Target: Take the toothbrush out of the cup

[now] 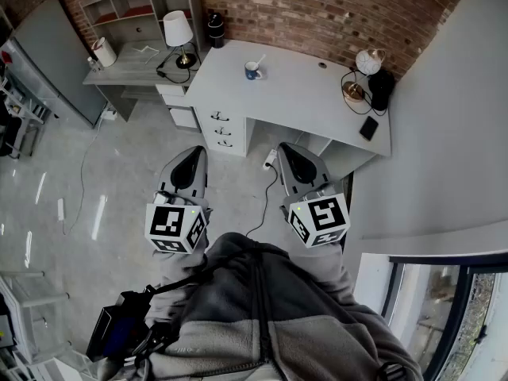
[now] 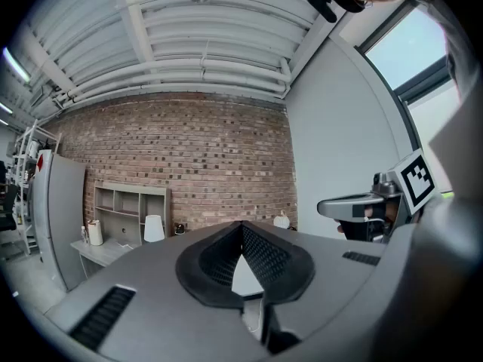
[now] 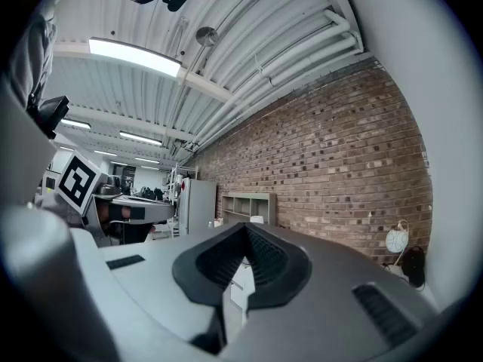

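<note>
A blue and white cup (image 1: 252, 71) stands on the white desk (image 1: 309, 101) far ahead, near its back left. A pale toothbrush (image 1: 259, 61) leans out of the cup to the right. Both grippers hang over the floor, well short of the desk. My left gripper (image 1: 192, 157) is shut and holds nothing; in its own view the dark pads (image 2: 260, 256) meet at the tip. My right gripper (image 1: 287, 154) is shut too, with its pads (image 3: 264, 259) touching and nothing between them. Neither gripper view shows the cup.
A grey side desk (image 1: 127, 68) with a white lamp (image 1: 178, 32) and a kettle (image 1: 103, 51) joins the white desk on the left. A globe lamp (image 1: 369, 60) and a black phone (image 1: 369, 127) lie at its right end. Drawers (image 1: 221, 127) sit beneath, and a cable (image 1: 266, 193) trails across the floor.
</note>
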### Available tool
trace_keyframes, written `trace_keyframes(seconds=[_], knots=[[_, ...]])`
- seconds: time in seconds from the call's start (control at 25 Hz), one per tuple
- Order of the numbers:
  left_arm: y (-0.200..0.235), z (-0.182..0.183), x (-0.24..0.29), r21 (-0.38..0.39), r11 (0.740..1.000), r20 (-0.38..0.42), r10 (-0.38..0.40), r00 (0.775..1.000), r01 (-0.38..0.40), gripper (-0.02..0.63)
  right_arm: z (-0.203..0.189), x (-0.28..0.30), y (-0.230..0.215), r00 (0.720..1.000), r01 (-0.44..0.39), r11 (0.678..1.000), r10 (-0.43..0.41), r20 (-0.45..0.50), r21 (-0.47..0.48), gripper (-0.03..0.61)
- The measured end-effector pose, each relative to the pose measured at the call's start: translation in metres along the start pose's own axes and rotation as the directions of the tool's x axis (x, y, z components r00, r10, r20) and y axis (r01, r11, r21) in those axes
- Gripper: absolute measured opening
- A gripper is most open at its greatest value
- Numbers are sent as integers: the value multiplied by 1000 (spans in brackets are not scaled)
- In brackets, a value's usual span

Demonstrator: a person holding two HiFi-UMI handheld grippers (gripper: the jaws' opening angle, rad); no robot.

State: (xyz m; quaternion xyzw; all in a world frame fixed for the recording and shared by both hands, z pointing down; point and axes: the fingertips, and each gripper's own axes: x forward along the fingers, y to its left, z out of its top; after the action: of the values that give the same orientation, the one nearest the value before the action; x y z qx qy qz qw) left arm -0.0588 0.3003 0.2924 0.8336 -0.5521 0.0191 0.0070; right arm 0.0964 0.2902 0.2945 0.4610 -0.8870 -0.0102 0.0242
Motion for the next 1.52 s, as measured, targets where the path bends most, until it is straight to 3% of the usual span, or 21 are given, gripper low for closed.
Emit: trace_keyframes(seconds=[0.64, 0.96, 1.32, 1.52], knots=[[8, -10, -4, 12, 1000, -19, 0, 1000, 1, 5, -12, 2, 8, 1000, 0, 1000, 0, 1, 0, 1], [12, -22, -13, 11, 1000, -55, 0, 998, 1, 5, -22, -4, 2, 999, 40, 999, -40, -23, 37, 2], [35, -18, -22, -12, 1000, -94, -23, 995, 21, 5, -13, 9, 25, 997, 47, 998, -44, -67, 50, 2], [36, -36, -38, -23, 1000, -100, -14, 995, 11, 5, -30, -1, 35, 996, 52, 997, -48, -72, 55, 2]])
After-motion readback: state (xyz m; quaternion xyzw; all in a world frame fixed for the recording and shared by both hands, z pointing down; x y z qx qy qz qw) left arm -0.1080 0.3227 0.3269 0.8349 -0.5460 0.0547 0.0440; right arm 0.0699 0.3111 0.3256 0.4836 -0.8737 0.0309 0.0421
